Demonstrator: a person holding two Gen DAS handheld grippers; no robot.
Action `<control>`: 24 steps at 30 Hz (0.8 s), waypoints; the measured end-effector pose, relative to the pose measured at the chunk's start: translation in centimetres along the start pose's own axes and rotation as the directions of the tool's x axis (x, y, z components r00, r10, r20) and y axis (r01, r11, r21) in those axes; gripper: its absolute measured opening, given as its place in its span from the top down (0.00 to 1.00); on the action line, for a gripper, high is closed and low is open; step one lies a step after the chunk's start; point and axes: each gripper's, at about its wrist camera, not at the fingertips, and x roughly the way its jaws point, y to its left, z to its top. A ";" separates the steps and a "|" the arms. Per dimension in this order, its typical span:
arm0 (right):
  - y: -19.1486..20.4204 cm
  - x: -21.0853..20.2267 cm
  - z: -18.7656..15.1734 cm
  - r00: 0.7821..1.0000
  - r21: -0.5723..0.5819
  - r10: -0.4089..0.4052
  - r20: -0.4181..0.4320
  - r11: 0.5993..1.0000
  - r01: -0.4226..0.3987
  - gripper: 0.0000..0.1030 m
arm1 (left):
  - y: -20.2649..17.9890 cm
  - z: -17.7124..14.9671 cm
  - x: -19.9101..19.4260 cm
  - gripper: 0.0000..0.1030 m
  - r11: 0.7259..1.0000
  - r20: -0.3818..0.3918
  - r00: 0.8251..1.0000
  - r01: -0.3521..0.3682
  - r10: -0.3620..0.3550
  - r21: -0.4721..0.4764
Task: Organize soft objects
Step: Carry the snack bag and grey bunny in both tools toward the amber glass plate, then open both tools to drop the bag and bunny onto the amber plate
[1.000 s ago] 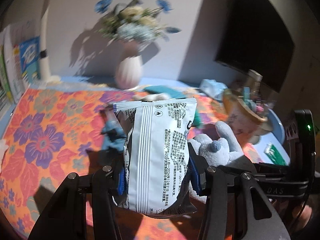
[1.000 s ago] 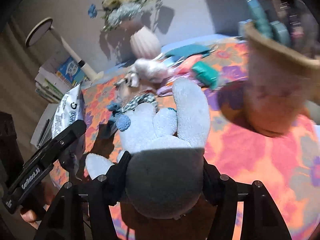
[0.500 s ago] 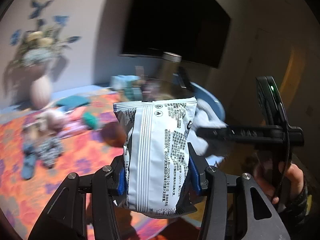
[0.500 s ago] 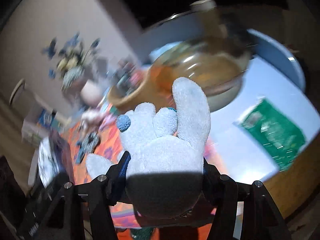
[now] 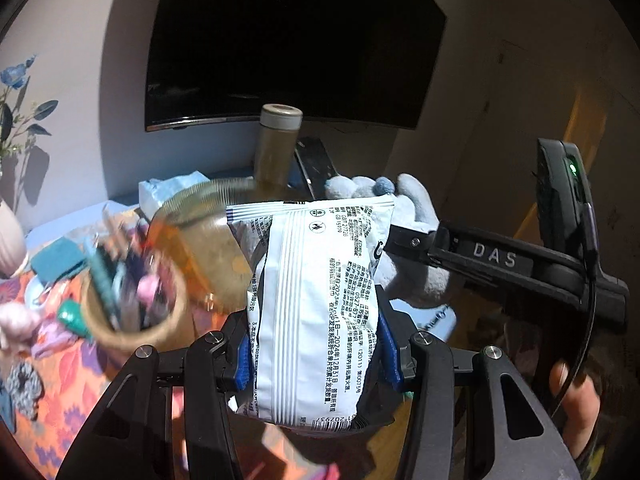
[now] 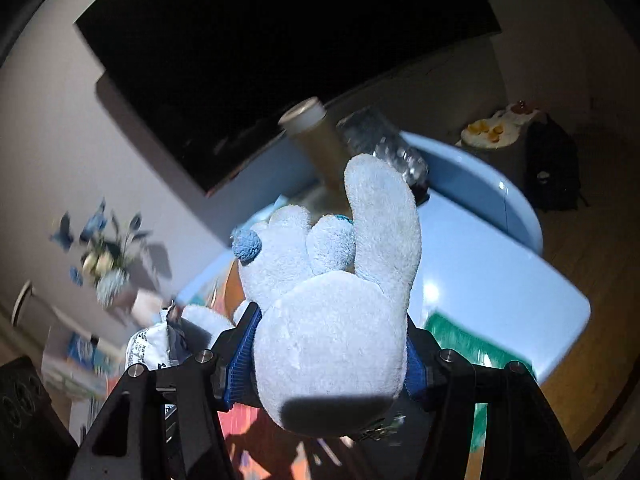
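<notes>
My left gripper (image 5: 316, 360) is shut on a white snack bag (image 5: 316, 300) with black print, held upright above the table. My right gripper (image 6: 332, 360) is shut on a pale blue plush toy (image 6: 332, 280) with a blue pom-pom; the toy also shows in the left wrist view (image 5: 416, 248), just behind and right of the bag, with the right gripper's arm (image 5: 500, 260) beside it. The bag's edge shows in the right wrist view (image 6: 148, 344) at lower left.
A woven basket (image 5: 136, 308) full of small items and a larger tan basket (image 5: 200, 248) sit on the floral cloth (image 5: 60, 392). A tan cylinder (image 5: 278, 144) stands by a dark TV (image 5: 296, 40). A round pale-blue table (image 6: 480, 272) carries a green packet (image 6: 460, 340).
Both grippers have swung right and upward with their loads; the vase and floral cloth have slid left, and the TV, cylinder and blue table now fill the views.
</notes>
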 end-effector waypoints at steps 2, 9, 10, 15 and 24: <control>0.0 1.4 1.6 1.000 0.016 -0.004 0.000 1.000 0.004 0.41 | 0.5 1.4 1.1 0.55 0.999 0.004 1.000 -0.014 0.014 -0.032; 0.2 7.7 5.7 0.997 0.027 -0.053 -0.055 0.998 0.054 0.41 | 3.3 5.0 5.2 0.55 0.990 0.005 0.995 -0.099 0.100 -0.102; 0.2 8.6 6.0 0.996 0.021 -0.053 -0.066 0.998 0.055 0.39 | 3.5 5.2 5.7 0.54 0.989 0.006 0.995 -0.103 0.104 -0.104; 0.1 12.0 6.9 0.989 -0.012 -0.053 -0.136 0.999 0.052 0.35 | 4.3 6.1 7.3 0.23 0.981 0.055 0.982 -0.175 0.181 -0.088; -2.2 9.0 5.8 0.989 0.024 -0.093 -0.114 0.995 0.096 0.35 | 3.8 5.7 5.9 0.23 0.983 0.084 0.980 -0.178 0.180 -0.040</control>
